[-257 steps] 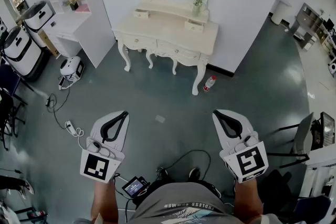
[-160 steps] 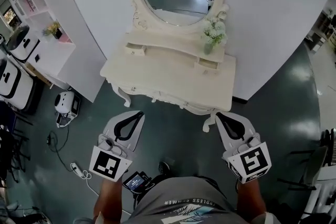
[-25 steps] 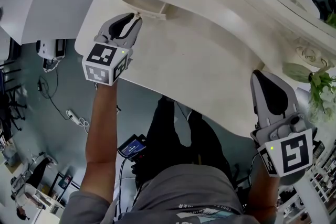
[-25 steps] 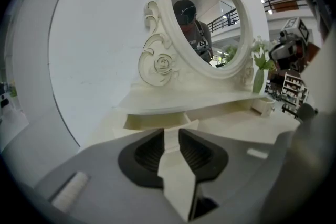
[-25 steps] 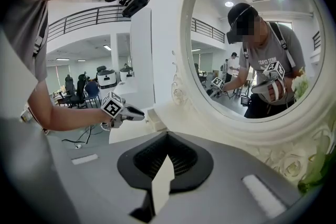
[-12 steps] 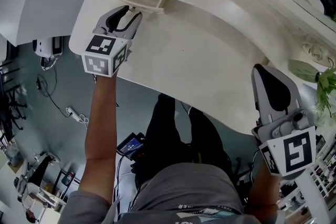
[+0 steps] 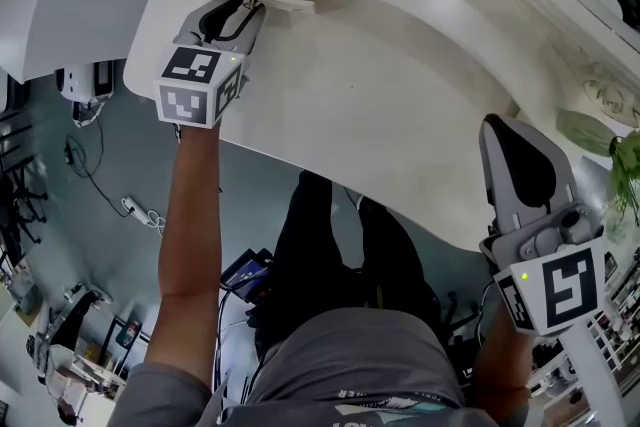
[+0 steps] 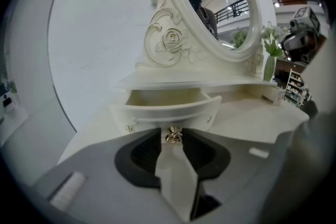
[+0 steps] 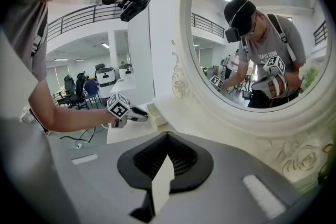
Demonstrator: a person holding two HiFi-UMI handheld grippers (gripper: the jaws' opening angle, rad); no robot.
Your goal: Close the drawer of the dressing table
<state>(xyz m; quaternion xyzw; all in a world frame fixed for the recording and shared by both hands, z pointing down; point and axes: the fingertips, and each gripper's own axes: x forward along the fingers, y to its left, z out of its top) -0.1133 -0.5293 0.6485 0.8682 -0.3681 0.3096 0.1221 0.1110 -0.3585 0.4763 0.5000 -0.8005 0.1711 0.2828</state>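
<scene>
Left gripper view, left tongs (image 8: pixel 172 140) just closing, apart round drawer knob (image 8: pixel 174 134), right tongs (image 9: pixel 168 158) together

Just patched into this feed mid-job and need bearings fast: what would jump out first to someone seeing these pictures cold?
The small drawer at the left of the dressing table's raised shelf stands pulled out. The left gripper is right at it: its jaws have just been closing, the gold knob between their tips, not visibly clamped. Behind looms the big oval mirror; the right gripper hangs empty over the table's right edge.
</scene>
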